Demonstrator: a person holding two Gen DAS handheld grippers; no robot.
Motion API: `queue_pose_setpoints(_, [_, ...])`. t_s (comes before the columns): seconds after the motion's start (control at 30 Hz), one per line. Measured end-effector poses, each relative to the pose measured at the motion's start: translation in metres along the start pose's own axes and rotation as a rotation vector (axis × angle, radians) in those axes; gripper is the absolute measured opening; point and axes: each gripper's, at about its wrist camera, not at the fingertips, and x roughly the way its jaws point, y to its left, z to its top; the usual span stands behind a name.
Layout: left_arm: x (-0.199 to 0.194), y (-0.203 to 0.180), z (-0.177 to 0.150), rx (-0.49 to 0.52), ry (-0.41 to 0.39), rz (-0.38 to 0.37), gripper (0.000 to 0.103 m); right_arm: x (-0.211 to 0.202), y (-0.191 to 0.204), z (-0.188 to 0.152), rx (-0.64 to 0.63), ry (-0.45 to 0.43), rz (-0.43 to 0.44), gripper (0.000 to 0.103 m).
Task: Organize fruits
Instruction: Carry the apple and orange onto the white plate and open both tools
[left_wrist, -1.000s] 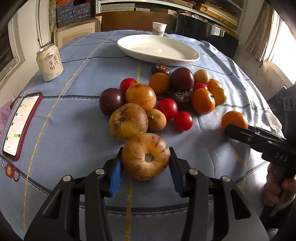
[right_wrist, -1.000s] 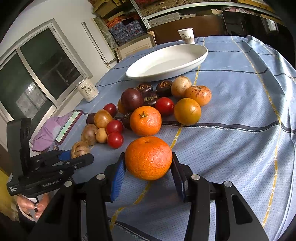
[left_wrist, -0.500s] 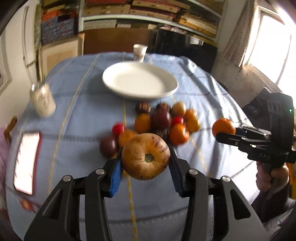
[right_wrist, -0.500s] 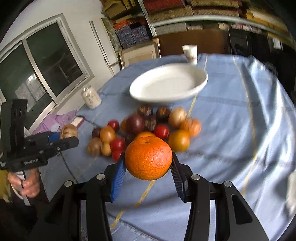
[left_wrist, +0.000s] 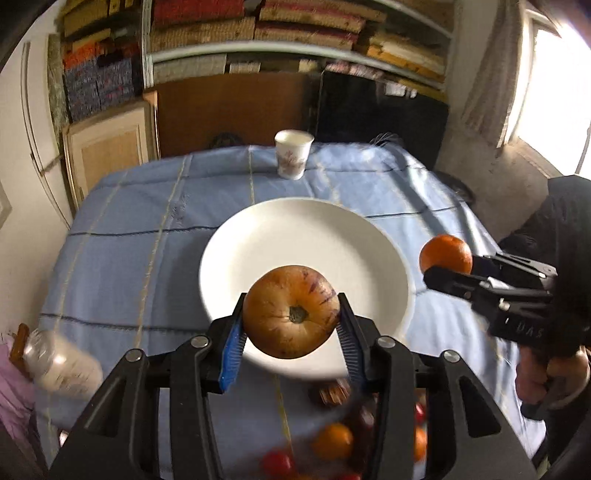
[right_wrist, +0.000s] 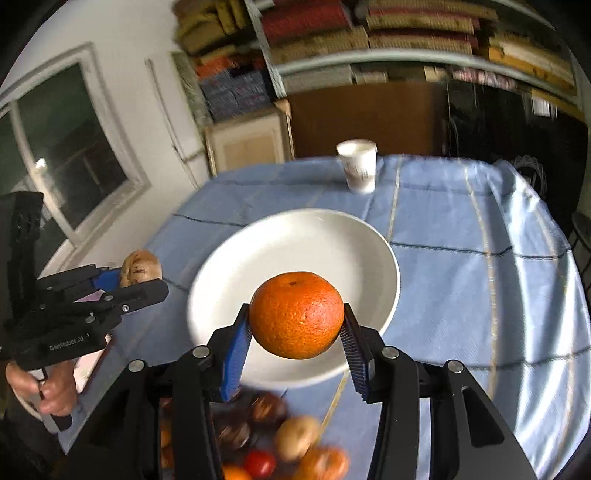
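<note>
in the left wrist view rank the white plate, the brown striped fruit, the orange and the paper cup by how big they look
1. white plate
2. brown striped fruit, enlarged by nearness to the camera
3. orange
4. paper cup, close to the orange, so unsure

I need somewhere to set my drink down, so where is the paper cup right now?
The paper cup stands upright on the blue tablecloth at the table's far edge, just beyond the empty white plate; both wrist views show it, top center.
</note>
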Motion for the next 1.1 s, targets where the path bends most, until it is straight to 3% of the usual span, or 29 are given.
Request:
queue_pose_setpoints(0.13, [0.059,0.013,0.015,-0.024,0.091,0.030,0.045,0.056,-0.010,0.007,-0.005,0.092,-0.028,0.048])
queue_pose_setpoints(0.27, [0.093,0.021,0.012,-0.049,0.158,0.023,0.045,0.082,-0.014,0.005,-0.009,0.143,-0.026,0.048])
queue_pose_setpoints(0.7, [0.123,0.020,0.006,-0.032,0.220,0.035,0.046,0.105,-0.014,0.001,-0.042,0.198,-0.049,0.049])
queue_pose_setpoints(0.77, [0.116,0.020,0.007,-0.030,0.199,0.068,0.066,0.099,-0.014,0.001,-0.035,0.193,-0.041,0.055])
queue_pose_setpoints(0.87, [0.093,0.021,0.011,-0.046,0.144,0.067,0.081,0.074,-0.011,0.004,-0.038,0.143,-0.034,0.062])
queue_pose_setpoints(0.97, [0.059,0.022,0.008,-0.054,0.098,0.090,0.086,0.040,-0.006,-0.001,-0.039,0.087,-0.038,0.063])
queue_pose_setpoints(1.1, [0.009,0.018,-0.018,-0.043,0.042,0.105,0.096,-0.013,-0.005,-0.033,0.001,0.006,0.019,0.064])
